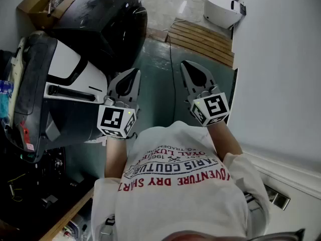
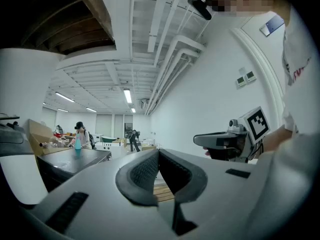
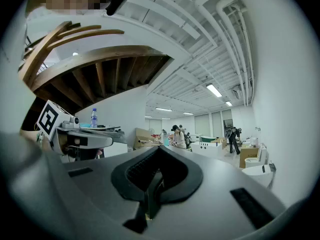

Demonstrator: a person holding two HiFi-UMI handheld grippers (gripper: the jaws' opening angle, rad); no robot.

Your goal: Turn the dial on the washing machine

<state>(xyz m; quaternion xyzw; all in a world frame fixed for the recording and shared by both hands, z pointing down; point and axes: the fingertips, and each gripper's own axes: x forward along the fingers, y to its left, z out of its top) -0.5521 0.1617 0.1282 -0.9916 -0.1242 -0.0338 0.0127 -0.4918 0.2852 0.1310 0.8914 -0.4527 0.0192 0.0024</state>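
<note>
Head view: the left gripper [image 1: 133,77] and right gripper [image 1: 189,70] are held mid-frame above the grey-green floor [image 1: 159,87]. What is taken for the washing machine [image 1: 65,79] lies at frame left, nearer the left gripper; no dial is made out.
Left gripper view: the jaws are seen clenched, empty.
Right gripper view: likewise closed on nothing.

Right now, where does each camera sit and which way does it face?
Head view: on the person's head, facing steeply down; shows shirt, left gripper, right gripper.
Left gripper view: rides that gripper, facing along its shut jaws across the room; right gripper at right.
Right gripper view: likewise, jaws shut; left gripper at left.
Shared: each gripper view shows the other gripper; the head view shows both.
</note>
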